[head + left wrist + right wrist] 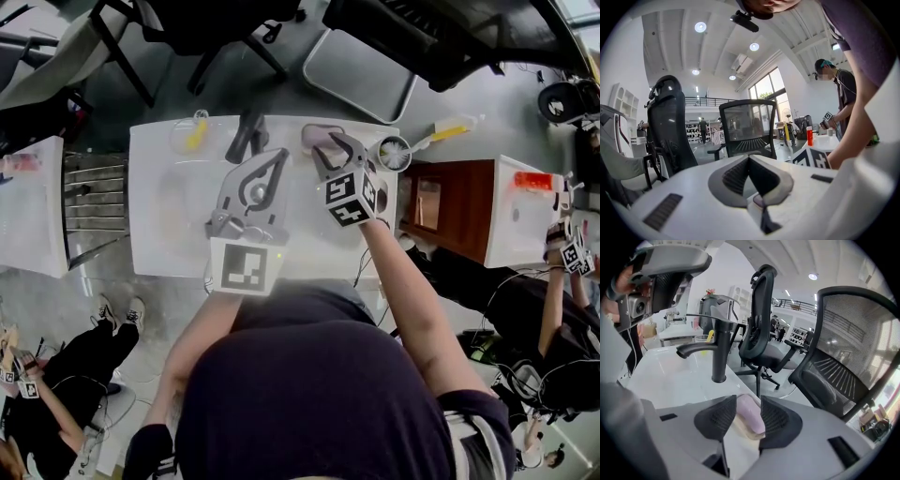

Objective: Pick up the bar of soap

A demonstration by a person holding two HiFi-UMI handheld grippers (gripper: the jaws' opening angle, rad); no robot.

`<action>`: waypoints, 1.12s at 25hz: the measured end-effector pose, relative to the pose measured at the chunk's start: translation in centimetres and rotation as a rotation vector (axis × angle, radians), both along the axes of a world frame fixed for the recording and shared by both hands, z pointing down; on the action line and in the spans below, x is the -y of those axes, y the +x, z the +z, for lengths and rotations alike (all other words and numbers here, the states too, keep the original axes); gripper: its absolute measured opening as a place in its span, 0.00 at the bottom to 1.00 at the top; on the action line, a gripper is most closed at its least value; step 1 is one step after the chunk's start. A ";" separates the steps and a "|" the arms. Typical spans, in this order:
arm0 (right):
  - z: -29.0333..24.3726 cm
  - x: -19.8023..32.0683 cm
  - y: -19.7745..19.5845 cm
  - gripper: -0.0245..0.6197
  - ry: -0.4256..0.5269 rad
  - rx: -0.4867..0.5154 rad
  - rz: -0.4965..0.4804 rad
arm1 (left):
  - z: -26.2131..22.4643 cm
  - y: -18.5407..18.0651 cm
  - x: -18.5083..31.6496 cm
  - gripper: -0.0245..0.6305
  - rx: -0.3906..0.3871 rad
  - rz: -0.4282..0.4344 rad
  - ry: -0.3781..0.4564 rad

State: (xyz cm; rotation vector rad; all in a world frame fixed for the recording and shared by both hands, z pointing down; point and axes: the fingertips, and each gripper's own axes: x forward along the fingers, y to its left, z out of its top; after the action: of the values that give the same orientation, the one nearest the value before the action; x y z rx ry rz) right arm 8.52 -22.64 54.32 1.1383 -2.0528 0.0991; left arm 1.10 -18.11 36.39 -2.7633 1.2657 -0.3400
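Observation:
A pale pink bar of soap (pixel 751 414) lies on a beige soap dish (pixel 738 428) at the back edge of the white sink counter (pixel 164 230). In the head view the bar of soap (pixel 319 138) shows just right of the black faucet (pixel 246 137). My right gripper (pixel 748 400) is tilted down over it, its jaws open with one on each side of the bar. My left gripper (pixel 280 155) hovers over the basin left of the right one; in its own view the left gripper (pixel 749 158) is shut on nothing and points level past the counter.
A clear cup with a yellow item (pixel 193 133) stands back left of the faucet (pixel 719 352). A round white brush holder (pixel 395 152) sits at the counter's right end, beside a brown cabinet (pixel 452 208). Black office chairs (pixel 764 329) stand behind the counter. Other people work at both sides.

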 end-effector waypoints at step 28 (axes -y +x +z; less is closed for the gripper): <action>3.9 1.1 0.3 0.32 -0.161 -0.546 -0.241 | 0.5 0.0 -0.5 0.04 -0.002 0.009 -0.034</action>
State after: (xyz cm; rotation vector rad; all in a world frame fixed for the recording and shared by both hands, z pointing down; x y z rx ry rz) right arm 8.81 -23.77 58.20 0.7122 -1.6397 -0.1487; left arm 1.06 -17.57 36.93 -2.7973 1.2585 -0.3611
